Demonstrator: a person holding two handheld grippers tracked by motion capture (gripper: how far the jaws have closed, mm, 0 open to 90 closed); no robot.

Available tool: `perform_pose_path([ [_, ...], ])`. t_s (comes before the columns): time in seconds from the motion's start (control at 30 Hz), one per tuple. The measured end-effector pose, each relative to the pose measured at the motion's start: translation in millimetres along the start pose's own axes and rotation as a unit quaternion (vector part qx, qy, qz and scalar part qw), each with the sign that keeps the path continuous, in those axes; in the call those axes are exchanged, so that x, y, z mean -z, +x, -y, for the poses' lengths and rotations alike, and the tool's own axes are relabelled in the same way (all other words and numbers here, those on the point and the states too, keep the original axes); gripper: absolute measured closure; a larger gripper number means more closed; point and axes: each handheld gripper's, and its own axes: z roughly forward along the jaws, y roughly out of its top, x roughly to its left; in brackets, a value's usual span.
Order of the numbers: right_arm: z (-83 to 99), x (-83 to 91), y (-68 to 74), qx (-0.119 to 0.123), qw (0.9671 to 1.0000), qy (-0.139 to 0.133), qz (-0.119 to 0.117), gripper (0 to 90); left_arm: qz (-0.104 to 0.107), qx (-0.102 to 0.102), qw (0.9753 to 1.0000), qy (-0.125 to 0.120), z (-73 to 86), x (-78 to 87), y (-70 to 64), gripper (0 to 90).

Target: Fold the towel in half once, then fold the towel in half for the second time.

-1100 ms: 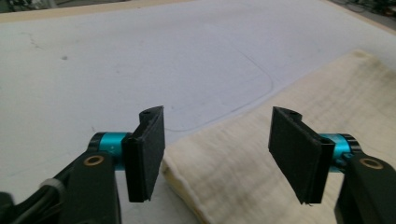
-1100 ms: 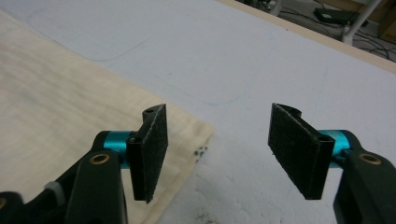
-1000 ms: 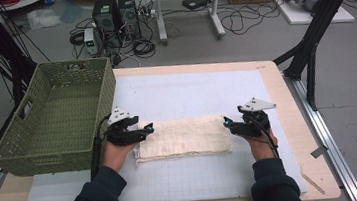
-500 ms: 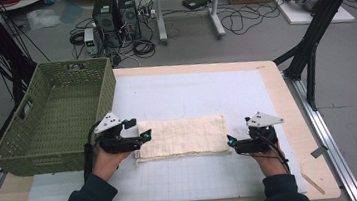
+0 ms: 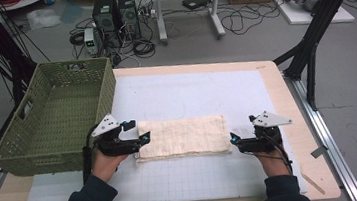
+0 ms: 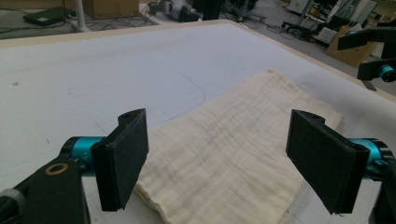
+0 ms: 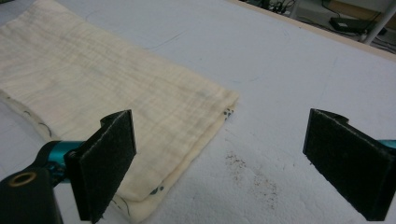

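Observation:
A folded cream cloth [image 5: 183, 136] lies flat on the white mat [image 5: 196, 93] in the high view. My left gripper [image 5: 142, 137] is at the cloth's left end, open. In the left gripper view, its wide-apart jaws straddle the cloth [image 6: 233, 154] just above its near end, gripper [image 6: 224, 161] holding nothing. My right gripper [image 5: 233, 142] sits off the cloth's near right corner, open. The right gripper view shows that gripper [image 7: 229, 163] with the cloth's corner [image 7: 116, 93] by its left jaw and bare mat between the pads.
A green woven basket [image 5: 52, 118] stands at the table's left, close to my left hand. The wooden table rim [image 5: 299, 118] runs along the right. A black frame leg [image 5: 311, 41] rises past the far right corner. The other gripper [image 6: 373, 51] shows far off in the left gripper view.
My right gripper has drawn back toward the near edge, off the cloth's right end. The left gripper has shifted slightly left and nearer. The cloth lies as before.

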Motion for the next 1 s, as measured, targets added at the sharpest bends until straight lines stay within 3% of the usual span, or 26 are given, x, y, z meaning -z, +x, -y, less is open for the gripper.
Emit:
perform_pose_path([
  [0.2,-2.4,-2.1,2.6,0.008,1.0,-0.002,-0.005,8.7,-0.001,-0.003,1.0,-0.002,0.0,0.7,-2.1,21.6],
  [1.0,3.5,0.0,-4.4,-0.004,1.0,-0.003,-0.003,8.7,-0.016,0.005,0.9998,0.01,-5.1,-2.3,5.3,22.4],
])
